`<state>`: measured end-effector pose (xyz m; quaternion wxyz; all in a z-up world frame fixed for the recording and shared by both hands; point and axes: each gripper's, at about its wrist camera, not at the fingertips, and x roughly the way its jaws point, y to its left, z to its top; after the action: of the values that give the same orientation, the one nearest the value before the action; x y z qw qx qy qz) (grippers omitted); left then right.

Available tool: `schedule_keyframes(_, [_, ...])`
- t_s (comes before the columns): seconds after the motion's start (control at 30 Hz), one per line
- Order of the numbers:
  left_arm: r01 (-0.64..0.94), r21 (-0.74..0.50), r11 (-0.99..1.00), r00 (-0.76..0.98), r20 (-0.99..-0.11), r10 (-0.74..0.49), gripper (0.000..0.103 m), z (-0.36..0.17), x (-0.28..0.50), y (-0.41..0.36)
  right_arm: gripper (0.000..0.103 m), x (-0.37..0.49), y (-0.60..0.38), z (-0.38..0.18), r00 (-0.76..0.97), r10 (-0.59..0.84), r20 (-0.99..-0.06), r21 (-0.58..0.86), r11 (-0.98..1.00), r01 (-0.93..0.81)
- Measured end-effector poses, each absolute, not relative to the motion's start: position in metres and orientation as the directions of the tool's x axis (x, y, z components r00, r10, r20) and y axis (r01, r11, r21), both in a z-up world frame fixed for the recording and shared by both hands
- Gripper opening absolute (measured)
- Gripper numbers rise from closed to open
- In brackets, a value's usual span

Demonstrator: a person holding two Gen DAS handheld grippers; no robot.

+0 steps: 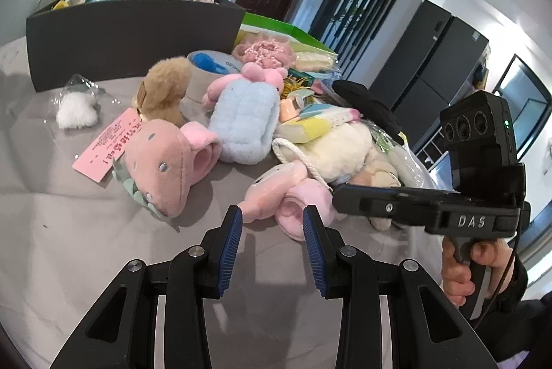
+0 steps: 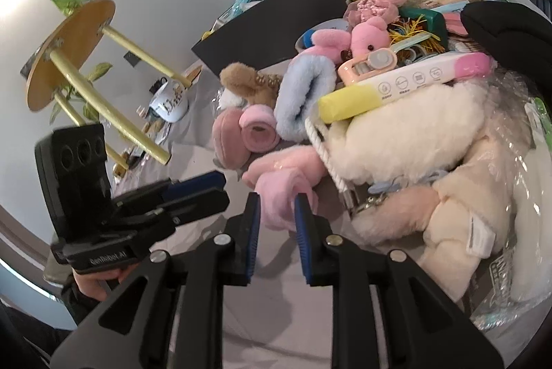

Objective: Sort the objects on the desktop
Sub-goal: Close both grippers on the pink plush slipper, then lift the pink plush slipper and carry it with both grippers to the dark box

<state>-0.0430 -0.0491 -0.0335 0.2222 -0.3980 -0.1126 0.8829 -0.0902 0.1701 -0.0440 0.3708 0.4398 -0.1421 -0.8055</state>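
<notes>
Pink plush (image 2: 283, 193) sits between your right gripper's (image 2: 276, 200) pads – touching, not clearly clamped; left gripper (image 1: 272, 213) gapes apart.

Readable markings:
- "DAS": raised letters on the black body of the right tool (image 1: 471, 221).
- "GenRobot.AI": white print on the left tool (image 2: 103, 258) base.
- Pink card (image 1: 110, 144): red print, illegible.
- Mug (image 2: 169, 103): lettering unclear.

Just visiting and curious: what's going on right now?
Right tongs open around light pink fuzzy plush cuff, not clamped. Left tongs open, empty. Cream plush toy crowds alongside.
</notes>
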Motion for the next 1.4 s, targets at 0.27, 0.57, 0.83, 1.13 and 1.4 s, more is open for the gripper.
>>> schedule_keyframes(0.27, [-0.315,-0.388,-0.867,-0.554,-0.666,0.499,0.036,-0.045,-0.053,-0.041,0.04,-0.113,0.163,-0.041,-0.317,-0.715,-0.623,0.555,-0.69,0.465])
schedule_keyframes(0.57, [-0.286,-0.407,-0.868,-0.529,-0.688,0.497,0.036,-0.063,-0.068,-0.045,0.045,-0.132,0.148,-0.05,-0.263,-0.708,-0.655,0.573,-0.693,0.438])
schedule_keyframes(0.83, [-0.297,-0.392,-0.871,-0.561,-0.666,0.491,0.036,-0.051,-0.062,-0.046,0.047,-0.131,0.143,-0.048,-0.264,-0.713,-0.649,0.568,-0.686,0.455])
schedule_keyframes(1.13, [-0.332,-0.355,-0.874,-0.611,-0.625,0.486,0.036,-0.025,-0.046,-0.046,0.046,-0.114,0.149,-0.023,-0.313,-0.734,-0.602,0.545,-0.665,0.511])
schedule_keyframes(1.4, [-0.345,-0.332,-0.878,-0.649,-0.592,0.479,0.036,-0.001,-0.035,-0.05,0.046,-0.1,0.145,0.001,-0.347,-0.748,-0.566,0.524,-0.651,0.55])
